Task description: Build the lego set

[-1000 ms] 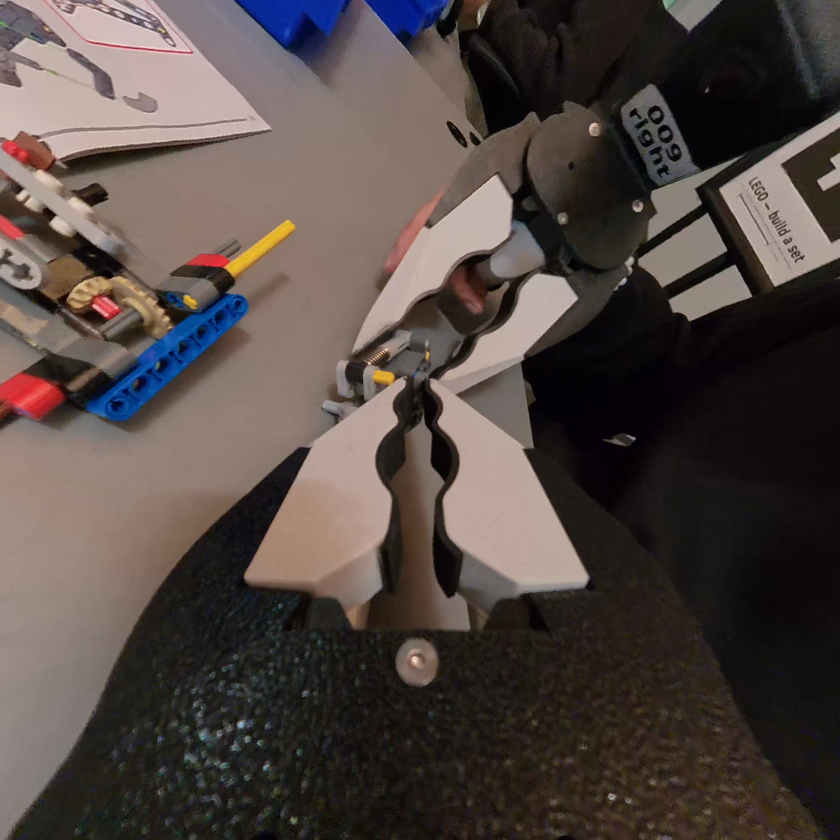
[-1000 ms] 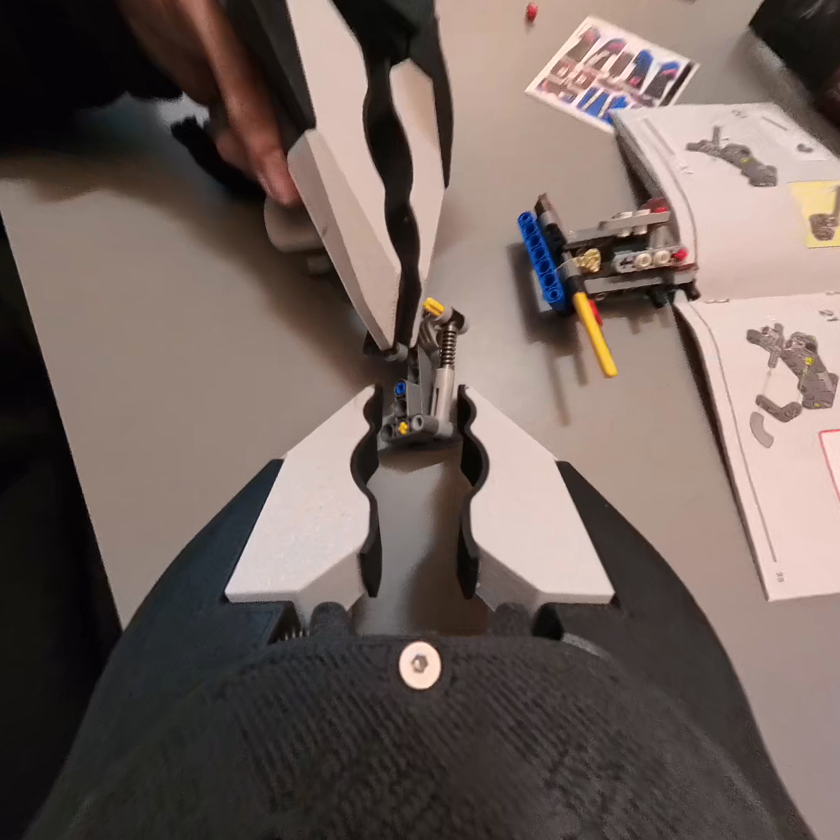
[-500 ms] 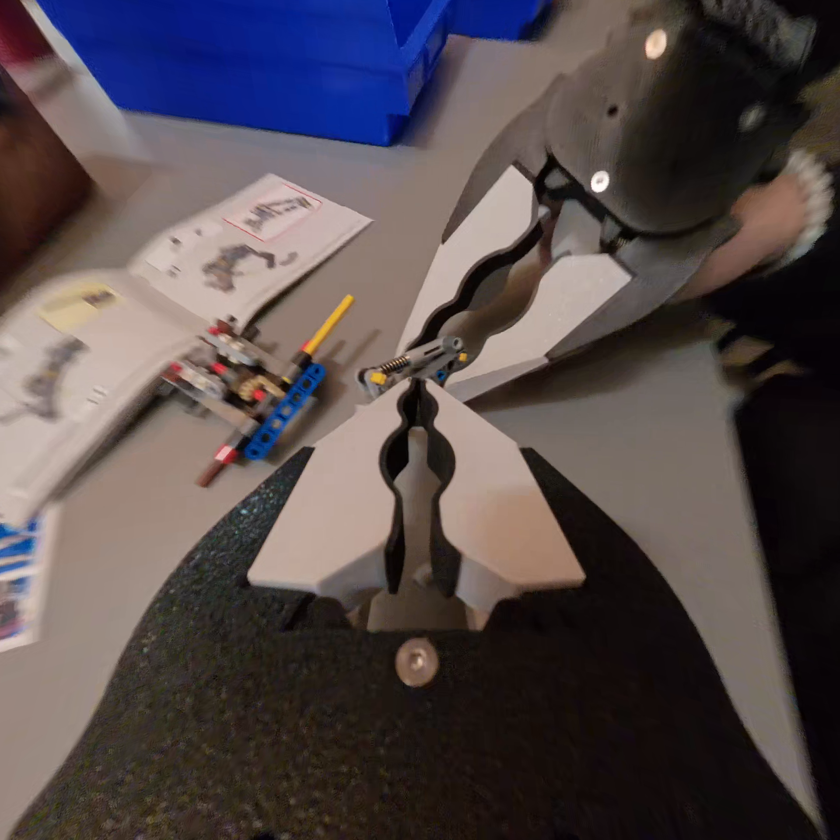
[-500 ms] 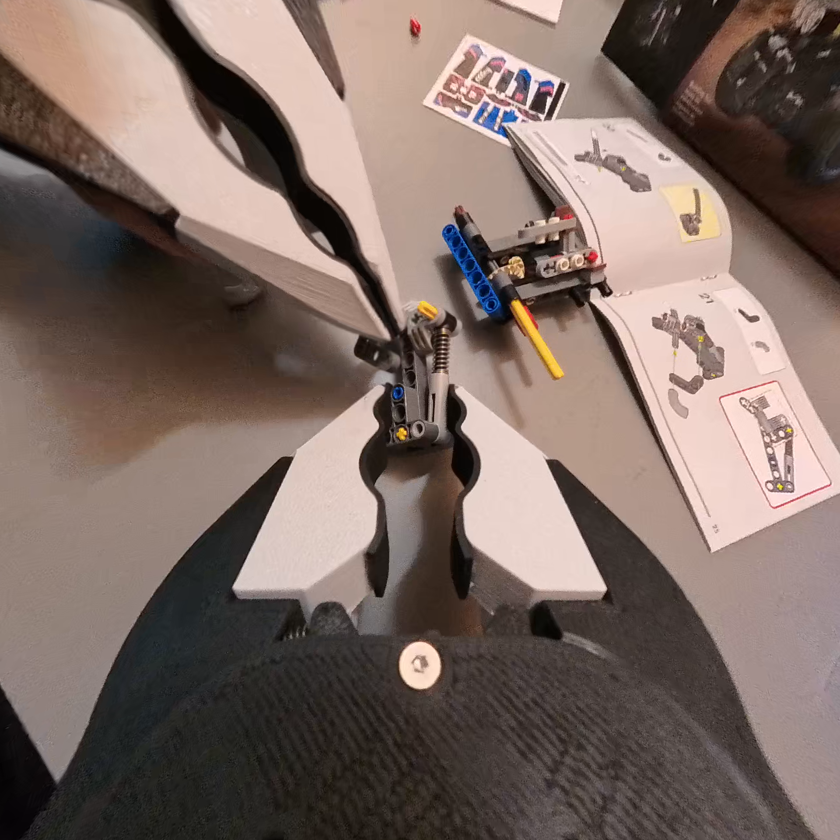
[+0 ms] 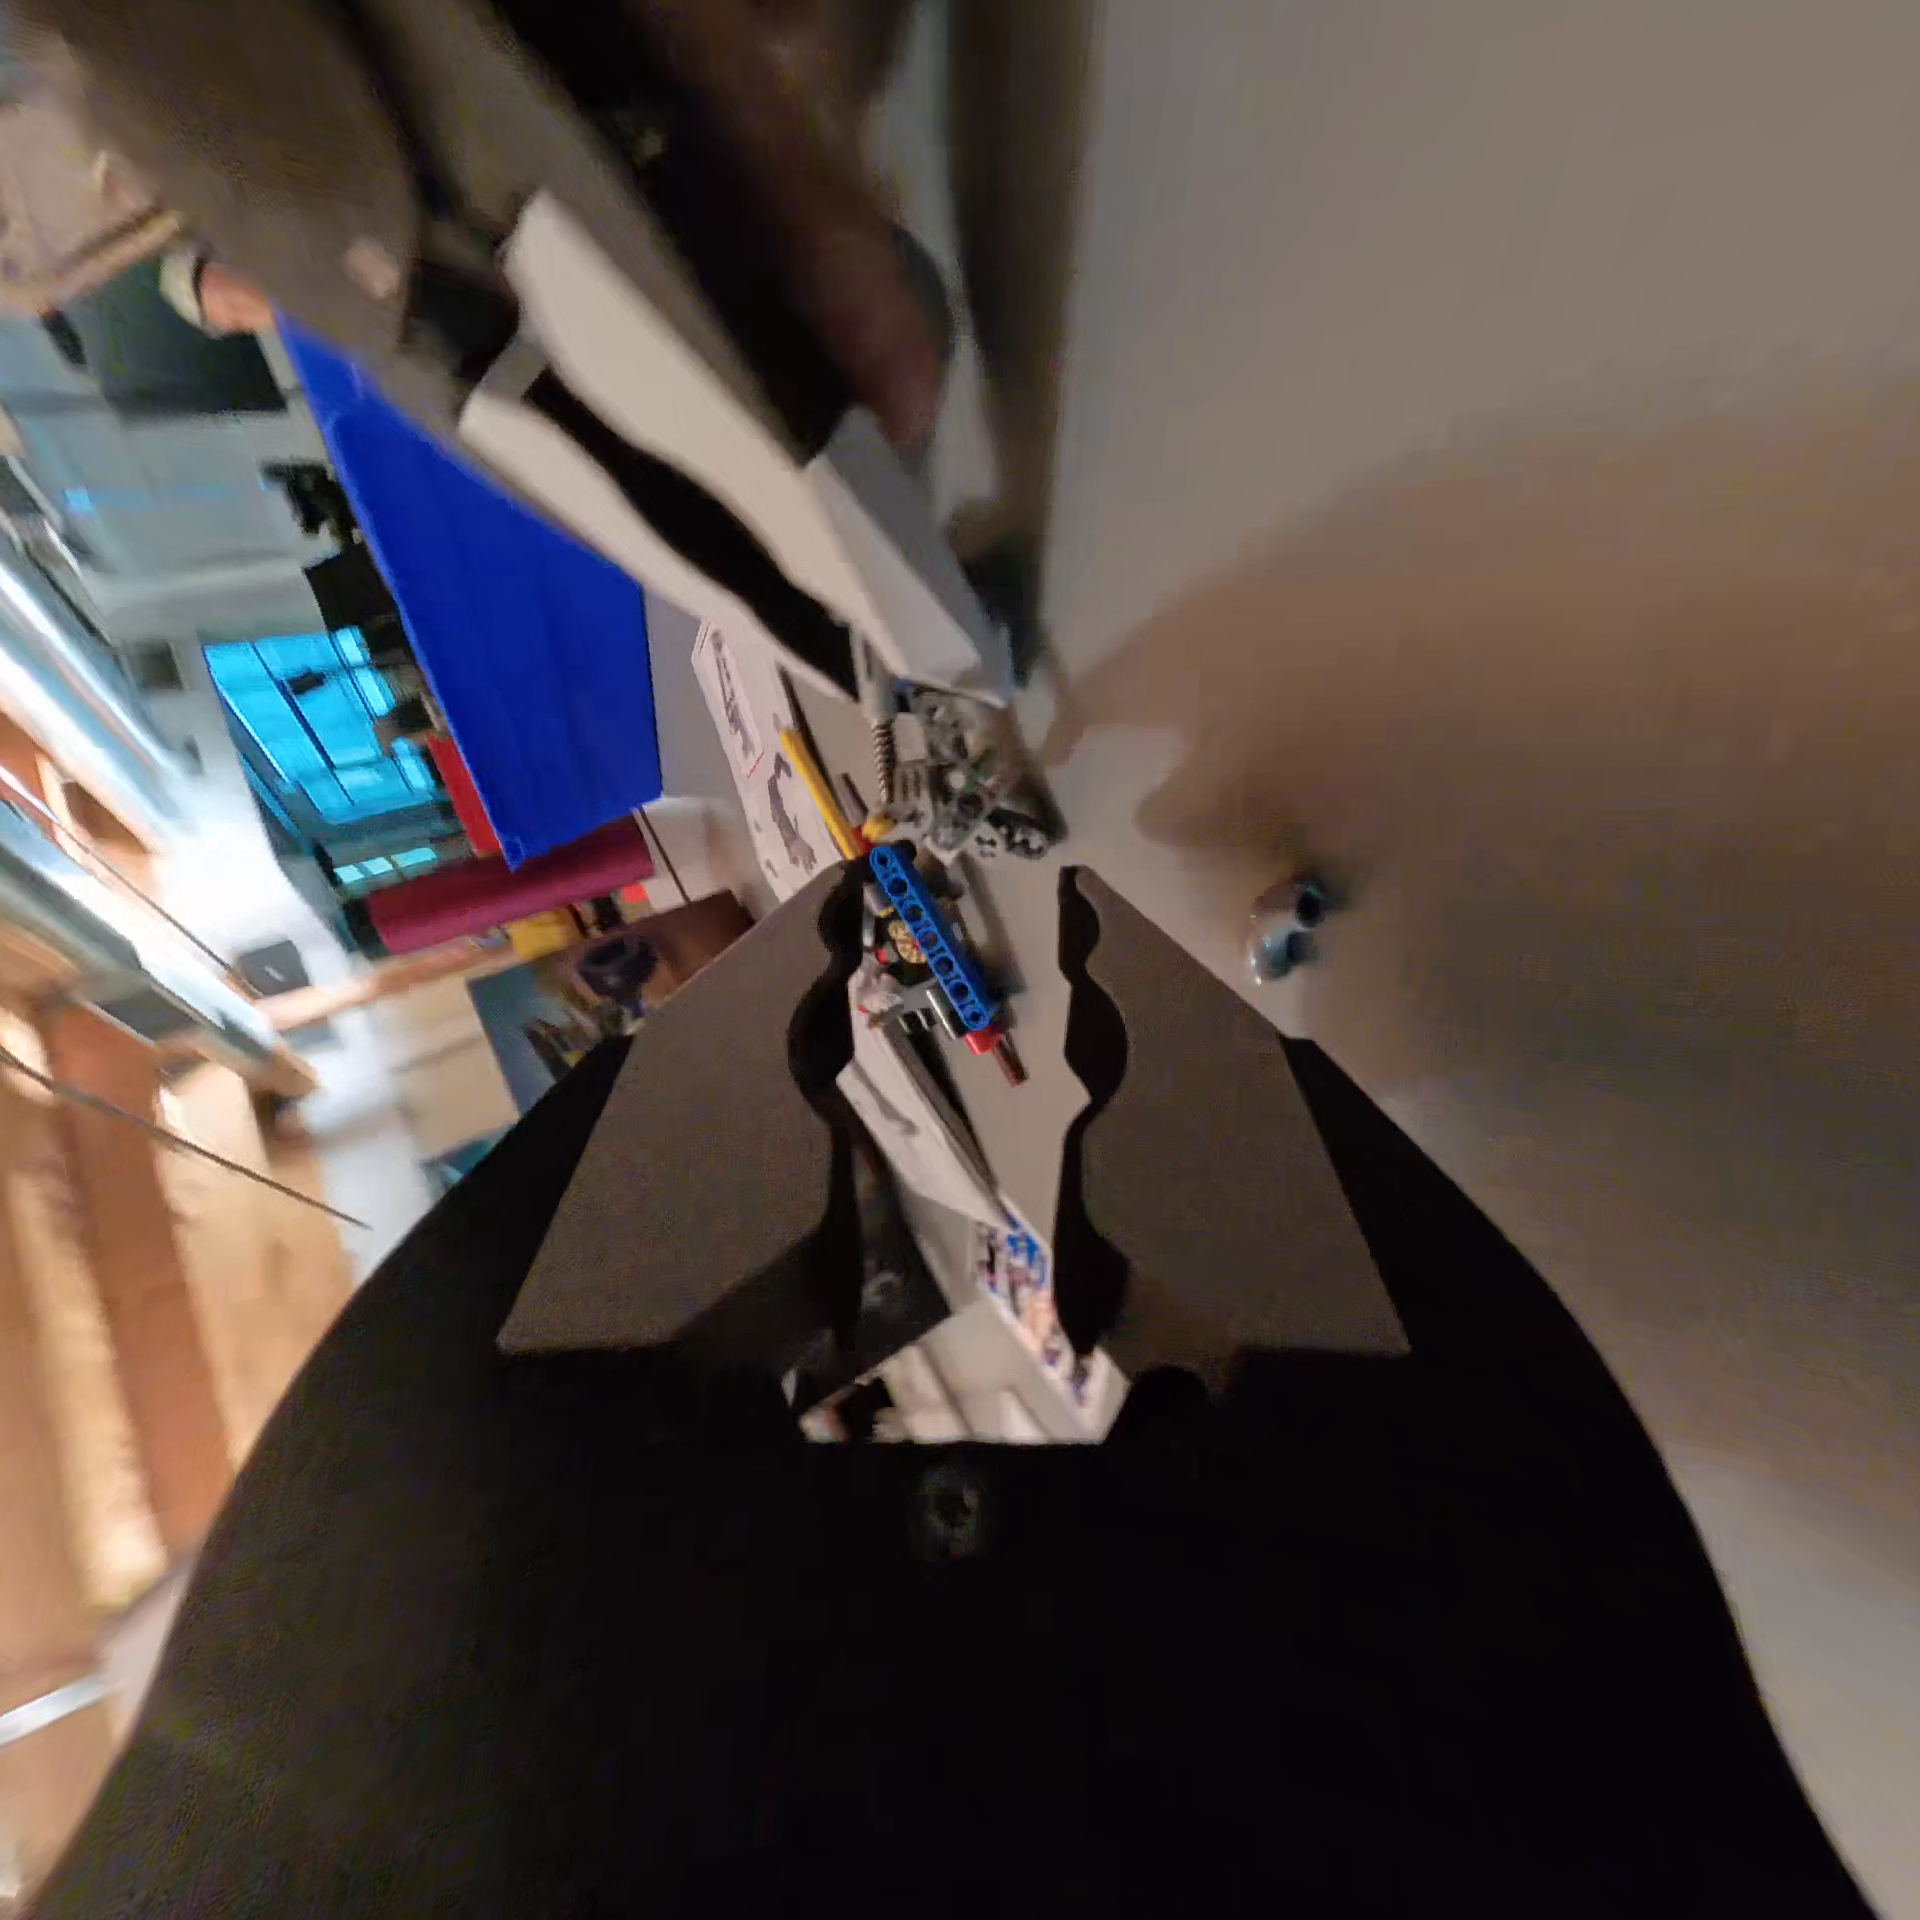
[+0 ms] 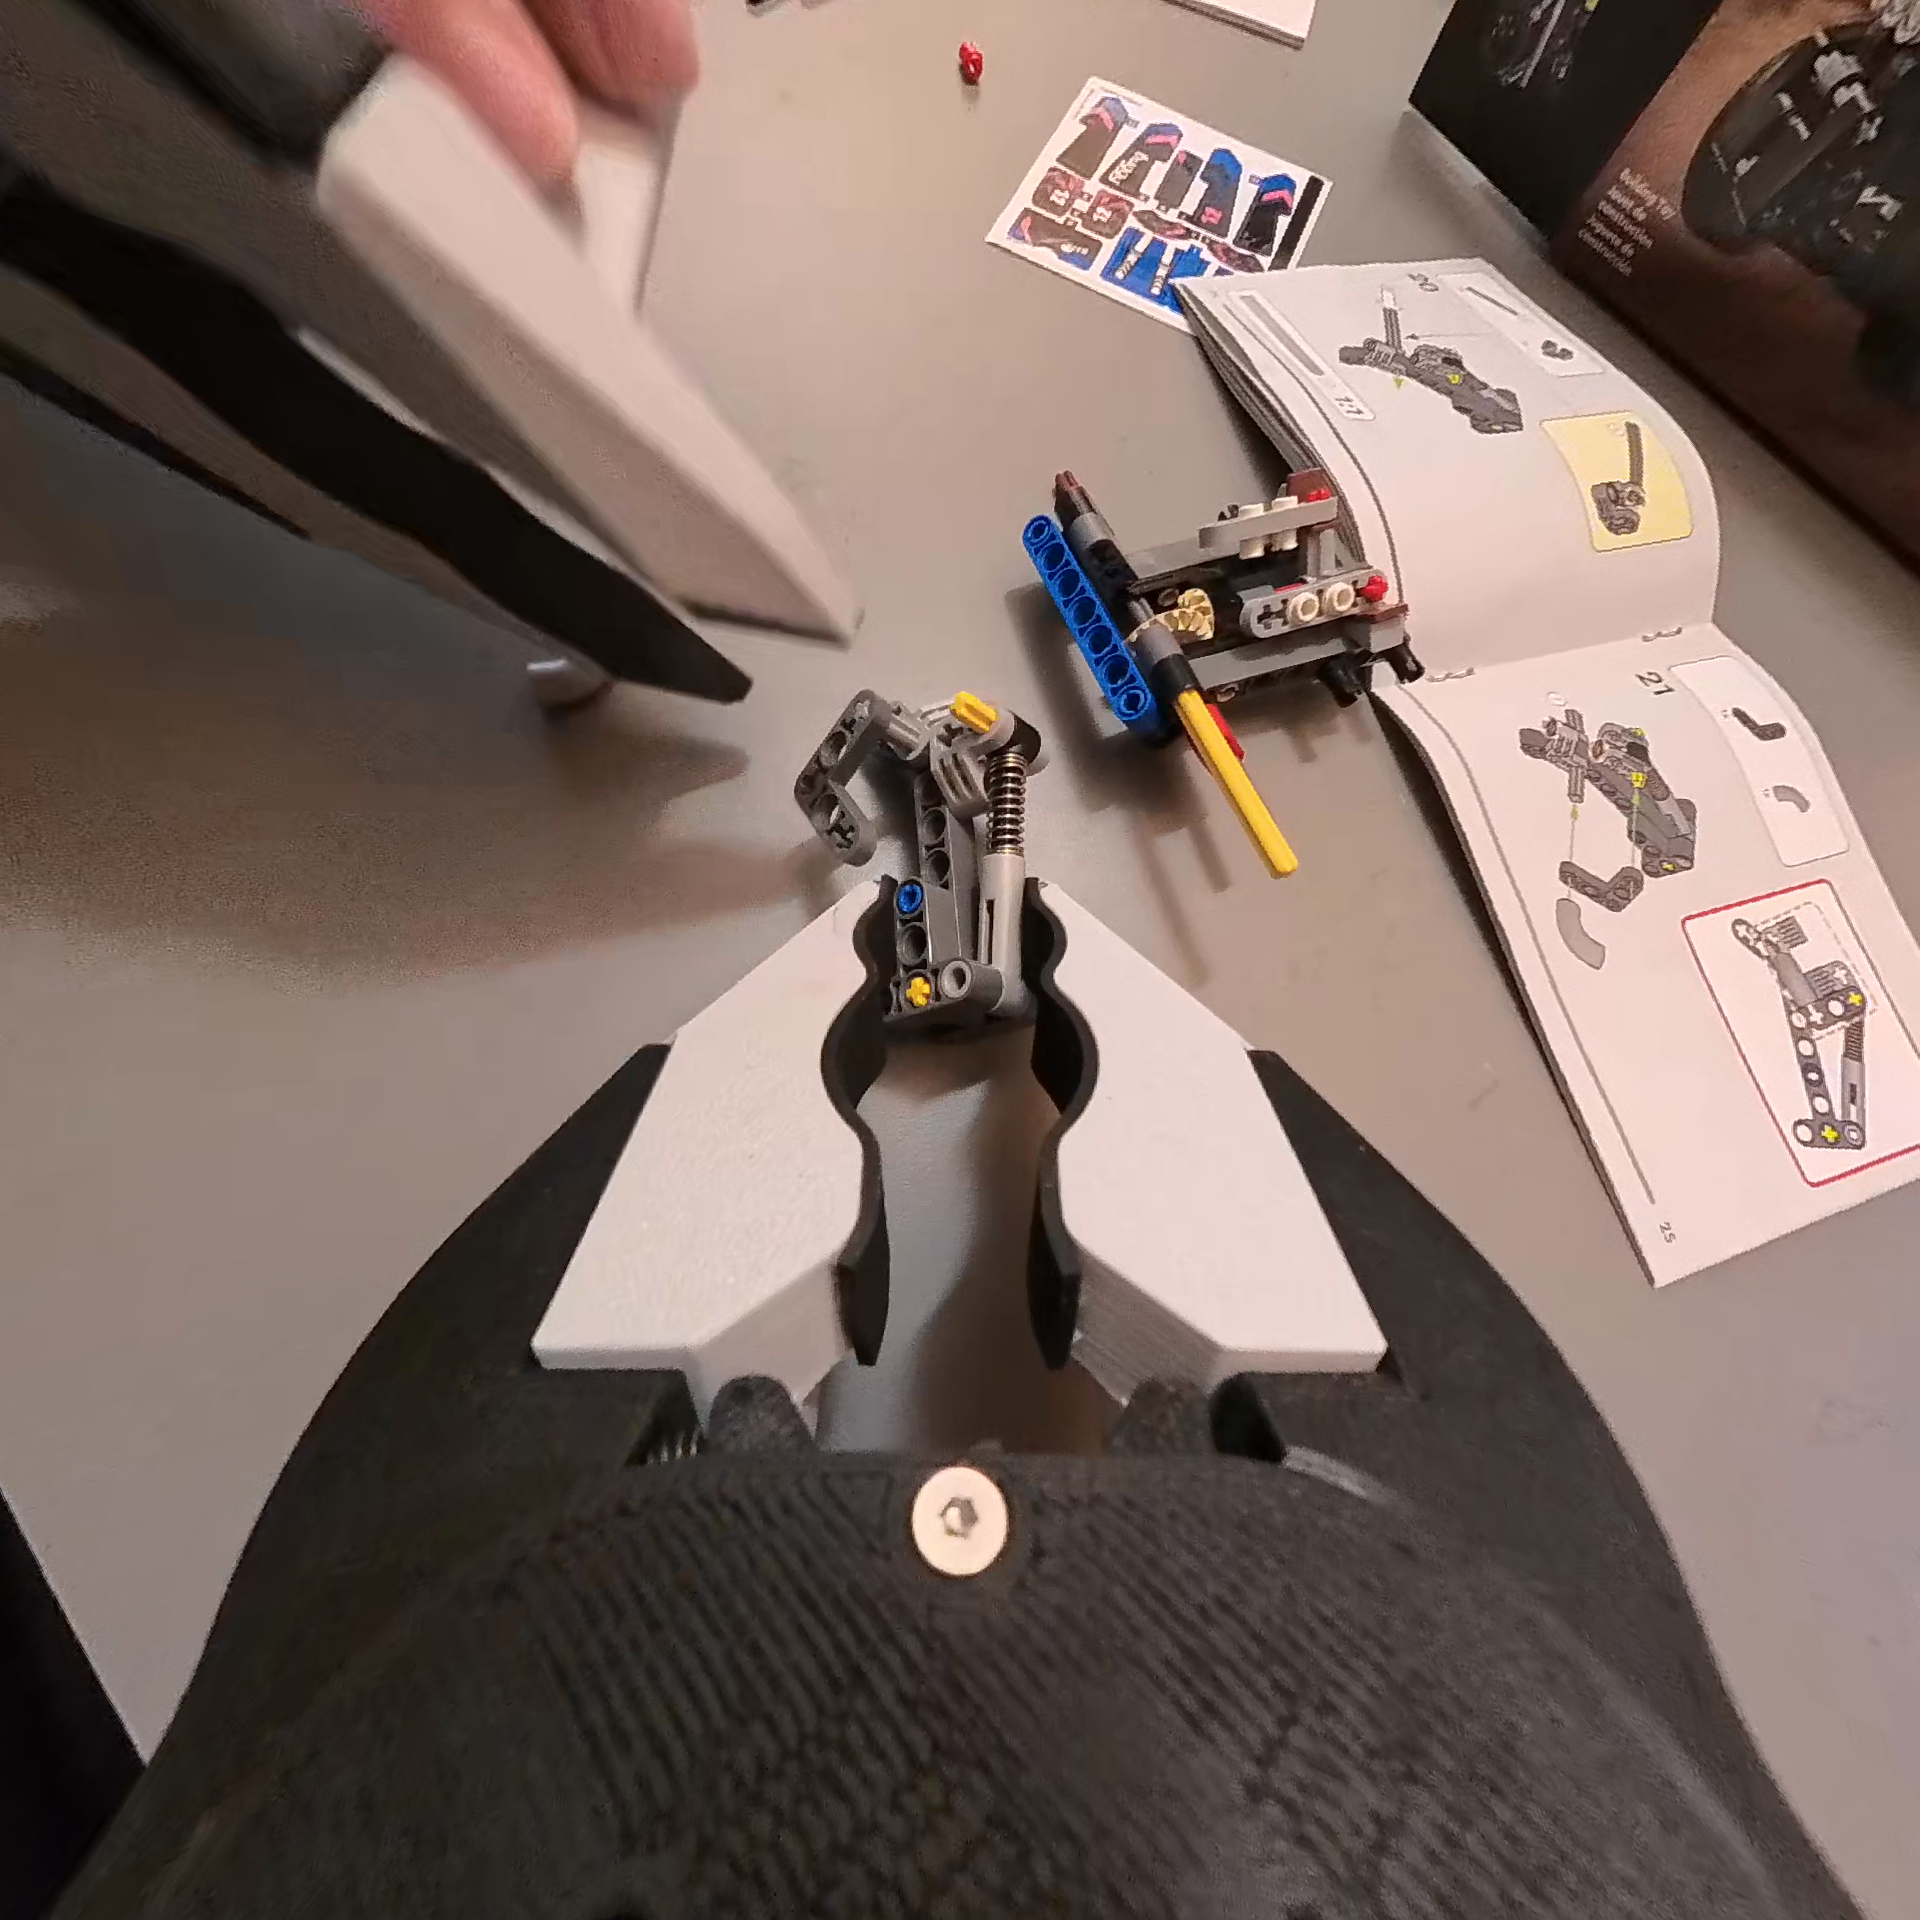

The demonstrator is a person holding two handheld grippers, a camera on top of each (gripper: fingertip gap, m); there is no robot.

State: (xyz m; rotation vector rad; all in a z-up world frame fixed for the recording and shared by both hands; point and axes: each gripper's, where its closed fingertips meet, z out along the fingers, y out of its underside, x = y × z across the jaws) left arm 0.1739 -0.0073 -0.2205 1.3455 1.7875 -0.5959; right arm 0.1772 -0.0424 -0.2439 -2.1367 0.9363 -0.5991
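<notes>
- Right gripper (image 6: 951,961) clamps my grey strut (image 6: 940,862) by its base, above the table (image 6: 416,883).
- Left gripper (image 5: 951,997) is spread, empty, apart from the strut.
- Risk: the loose elbow (image 6: 847,774) could swing or pop off.
- Chassis (image 6: 1205,603) lies near the booklet (image 6: 1621,748); a careless sweep could knock it.

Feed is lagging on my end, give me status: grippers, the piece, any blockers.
Right gripper shut on grey spring assembly. Left gripper open, empty, clear of it. Blue-beam chassis on table beside the manual. Nothing in the way.
</notes>
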